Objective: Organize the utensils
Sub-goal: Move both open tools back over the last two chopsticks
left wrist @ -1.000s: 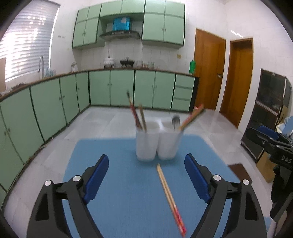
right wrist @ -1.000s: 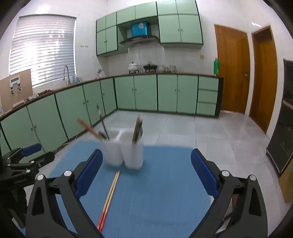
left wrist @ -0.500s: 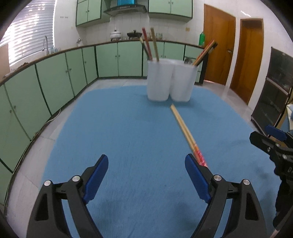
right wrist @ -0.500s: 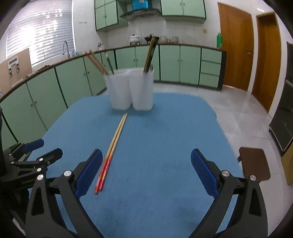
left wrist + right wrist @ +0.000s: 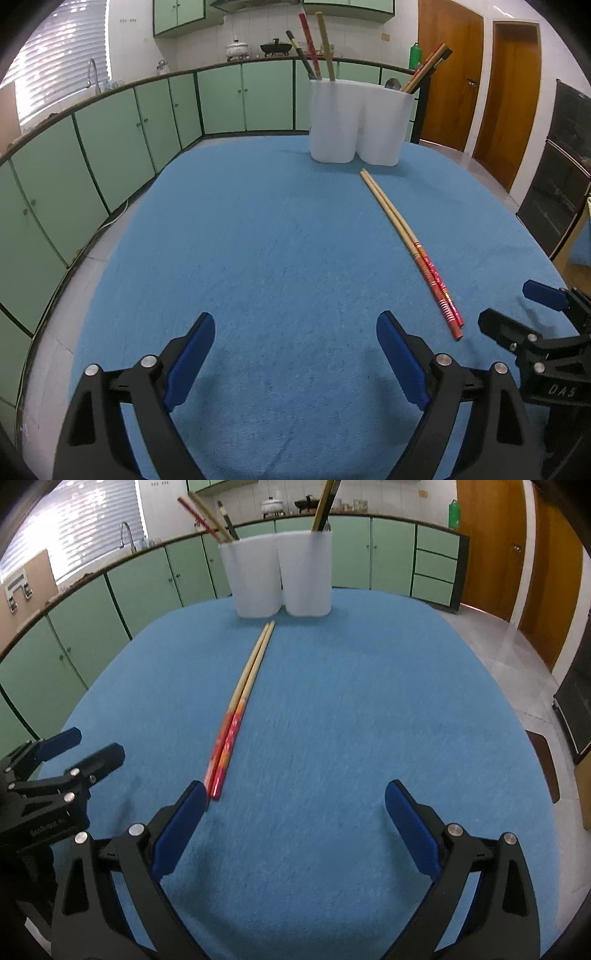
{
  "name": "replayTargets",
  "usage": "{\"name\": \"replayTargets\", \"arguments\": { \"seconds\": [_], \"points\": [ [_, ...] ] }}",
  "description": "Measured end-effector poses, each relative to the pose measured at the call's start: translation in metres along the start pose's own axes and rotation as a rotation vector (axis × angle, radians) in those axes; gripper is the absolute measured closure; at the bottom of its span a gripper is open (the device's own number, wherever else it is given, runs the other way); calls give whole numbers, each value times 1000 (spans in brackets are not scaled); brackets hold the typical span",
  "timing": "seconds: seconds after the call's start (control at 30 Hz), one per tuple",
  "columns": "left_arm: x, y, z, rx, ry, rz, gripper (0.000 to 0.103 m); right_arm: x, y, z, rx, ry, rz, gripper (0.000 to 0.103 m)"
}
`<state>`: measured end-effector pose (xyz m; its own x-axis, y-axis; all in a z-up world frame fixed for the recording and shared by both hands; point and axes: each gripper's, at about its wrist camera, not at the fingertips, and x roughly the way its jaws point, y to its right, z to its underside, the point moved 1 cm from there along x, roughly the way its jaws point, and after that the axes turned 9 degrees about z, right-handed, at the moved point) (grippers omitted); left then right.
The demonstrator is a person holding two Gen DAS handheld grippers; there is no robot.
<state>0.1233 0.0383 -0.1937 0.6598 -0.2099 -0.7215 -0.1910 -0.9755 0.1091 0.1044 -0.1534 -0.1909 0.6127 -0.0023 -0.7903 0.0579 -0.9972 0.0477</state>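
Note:
A pair of wooden chopsticks with red ends (image 5: pixel 410 247) (image 5: pixel 242 703) lies on the blue tablecloth (image 5: pixel 258 240) (image 5: pixel 351 701), pointing toward a white two-cup utensil holder (image 5: pixel 356 122) (image 5: pixel 282 578) at the far side. The holder has several chopsticks and a spoon standing in it. My left gripper (image 5: pixel 295 350) is open low over the near cloth, left of the chopsticks' red ends. My right gripper (image 5: pixel 295 823) is open too, its left finger just beside those red ends. Nothing is held by either. Each gripper shows in the other's view (image 5: pixel 535 332) (image 5: pixel 55 771).
Green kitchen cabinets (image 5: pixel 110 129) run along the left and back walls. Wooden doors (image 5: pixel 513 92) stand at the right, with a dark cabinet (image 5: pixel 554 166) beside them. Tiled floor (image 5: pixel 517 657) lies beyond the table's right edge.
Both grippers have dropped down close to the tablecloth and pulled back from the holder. The chopsticks on the cloth have not moved. Both stay open.

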Motion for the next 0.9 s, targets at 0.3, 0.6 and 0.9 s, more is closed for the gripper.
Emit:
{"name": "replayTargets", "arguments": {
  "seconds": [0.3,0.6,0.9],
  "points": [
    [3,-9,1,-5,-30,-24,15,7,1,-2,2,-37,10,9],
    [2,-16,5,-20,-38,-26,14,10,-7,-3,-45,-48,47,9],
    [3,-25,8,-45,-51,-35,14,18,-12,-8,-52,-51,71,9]
  ]
}}
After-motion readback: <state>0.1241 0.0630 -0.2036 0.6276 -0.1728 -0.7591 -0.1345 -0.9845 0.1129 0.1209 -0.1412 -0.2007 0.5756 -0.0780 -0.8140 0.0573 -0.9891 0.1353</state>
